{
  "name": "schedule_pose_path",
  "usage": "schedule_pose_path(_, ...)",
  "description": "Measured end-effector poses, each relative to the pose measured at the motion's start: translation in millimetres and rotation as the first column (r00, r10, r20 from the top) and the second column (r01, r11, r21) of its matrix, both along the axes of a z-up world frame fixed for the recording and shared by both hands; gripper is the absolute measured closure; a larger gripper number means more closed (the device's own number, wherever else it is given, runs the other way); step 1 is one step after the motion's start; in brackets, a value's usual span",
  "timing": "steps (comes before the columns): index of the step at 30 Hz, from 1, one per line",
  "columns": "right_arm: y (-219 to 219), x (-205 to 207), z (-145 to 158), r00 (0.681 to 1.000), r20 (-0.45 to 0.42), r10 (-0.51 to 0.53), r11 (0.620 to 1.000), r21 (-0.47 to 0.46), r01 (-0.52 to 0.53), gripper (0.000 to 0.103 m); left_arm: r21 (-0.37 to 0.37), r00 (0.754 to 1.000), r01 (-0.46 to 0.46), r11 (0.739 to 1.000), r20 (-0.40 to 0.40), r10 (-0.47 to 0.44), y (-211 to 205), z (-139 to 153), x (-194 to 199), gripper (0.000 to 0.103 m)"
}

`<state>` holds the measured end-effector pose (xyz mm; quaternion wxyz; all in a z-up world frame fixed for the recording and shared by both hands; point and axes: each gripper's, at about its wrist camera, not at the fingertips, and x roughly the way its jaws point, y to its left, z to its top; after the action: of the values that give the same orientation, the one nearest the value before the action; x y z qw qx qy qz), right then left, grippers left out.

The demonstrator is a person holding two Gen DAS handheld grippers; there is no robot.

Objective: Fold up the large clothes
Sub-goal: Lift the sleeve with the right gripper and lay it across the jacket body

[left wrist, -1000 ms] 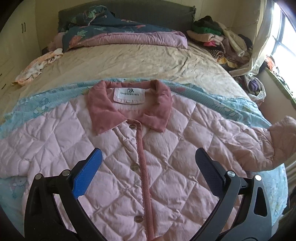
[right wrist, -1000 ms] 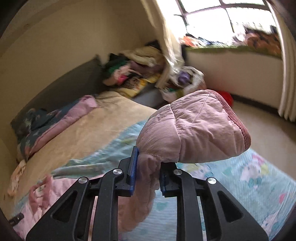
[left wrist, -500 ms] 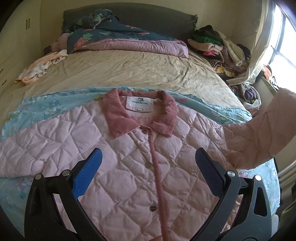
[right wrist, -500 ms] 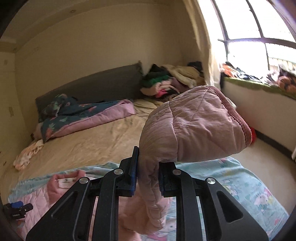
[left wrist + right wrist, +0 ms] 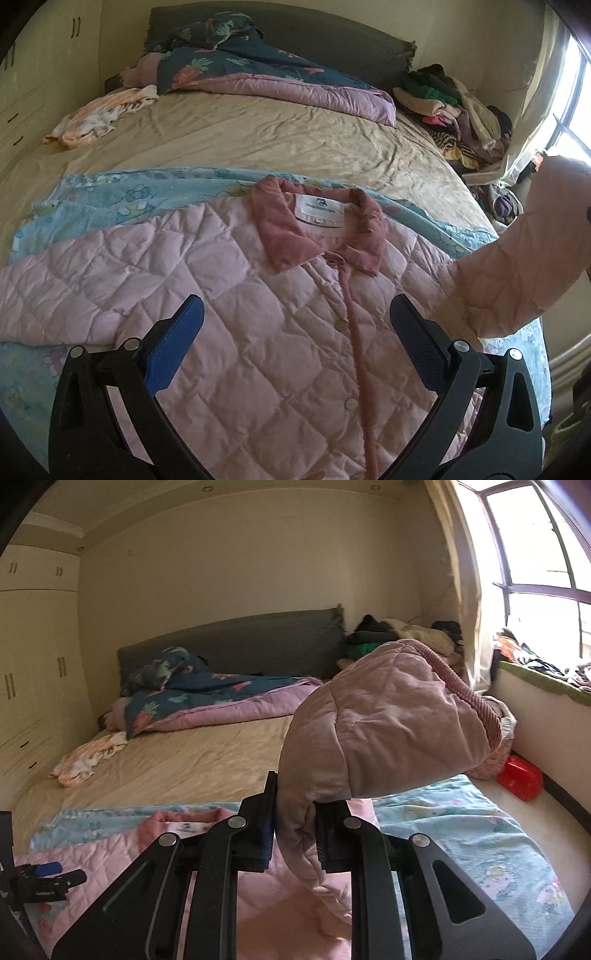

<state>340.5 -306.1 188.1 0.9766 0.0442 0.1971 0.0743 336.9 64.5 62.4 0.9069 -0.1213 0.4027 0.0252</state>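
Pink quilted jacket (image 5: 229, 295) lying buttoned and face up on a blue printed blanket (image 5: 110, 206) on the bed (image 5: 258, 144).

The left gripper (image 5: 295, 332) is hanging above the jacket's chest with its jaws spread wide and nothing between them. The right gripper (image 5: 295, 834) is pinching the sleeve (image 5: 388, 731) tight, holding it in the air at the jacket's three o'clock side, the cuff flopping over toward one o'clock.

Cream walls (image 5: 258, 554), built-in wardrobe (image 5: 33, 657), grey headboard (image 5: 240, 642), bright window (image 5: 535, 554), pale curtain (image 5: 469, 590)
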Motion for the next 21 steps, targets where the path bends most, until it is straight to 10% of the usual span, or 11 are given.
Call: schedule_pose_path(21, 146, 0, -40, 0.974, -0.042, 0.223, 0.97, -0.085, -0.226, 0.086, -0.15, 0.997, -0.08, 0.985, 0.011, 0.083, 84, -10, -16, 0.009)
